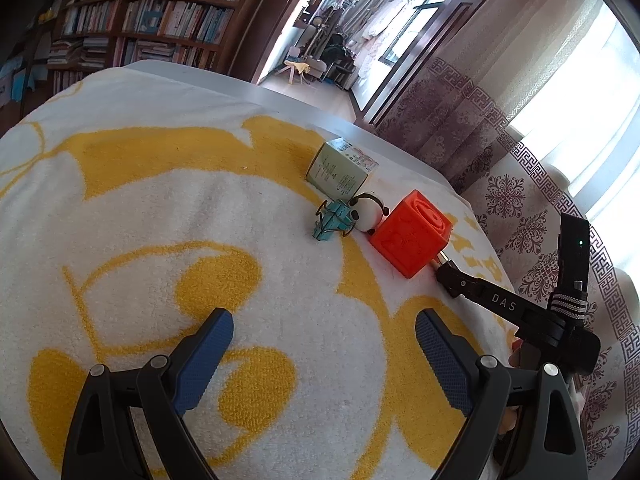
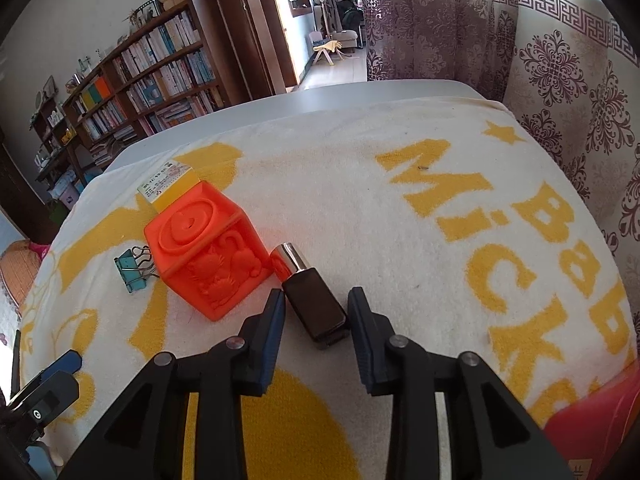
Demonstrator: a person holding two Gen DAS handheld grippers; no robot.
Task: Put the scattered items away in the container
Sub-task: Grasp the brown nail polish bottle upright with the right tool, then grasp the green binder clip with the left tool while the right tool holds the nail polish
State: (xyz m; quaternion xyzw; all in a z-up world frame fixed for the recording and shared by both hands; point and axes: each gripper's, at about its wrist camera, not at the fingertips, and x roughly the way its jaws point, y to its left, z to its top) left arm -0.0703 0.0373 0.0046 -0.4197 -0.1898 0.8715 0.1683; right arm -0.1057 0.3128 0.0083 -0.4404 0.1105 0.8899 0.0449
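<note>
In the right wrist view a black bottle [image 2: 312, 304] with a silver cap lies on the yellow-and-white towel [image 2: 400, 220], right beside an orange embossed cube [image 2: 208, 248]. My right gripper [image 2: 316, 300] straddles the bottle, its blue pads against the bottle's sides. The left wrist view shows that gripper [image 1: 450, 276] reaching in behind the cube [image 1: 410, 234]. My left gripper [image 1: 324, 332] stands wide open over bare towel, holding nothing. A panda figure [image 1: 368, 214], a teal binder clip [image 1: 332, 220] and a small printed box [image 1: 340, 168] lie just beyond the cube.
A red container's corner [image 2: 596, 420] shows at the towel's near right edge. The grey table edge [image 2: 360, 92] runs beyond the towel. Patterned curtains [image 2: 560, 100] hang close on the right, and a bookcase [image 1: 152, 20] stands at the far left.
</note>
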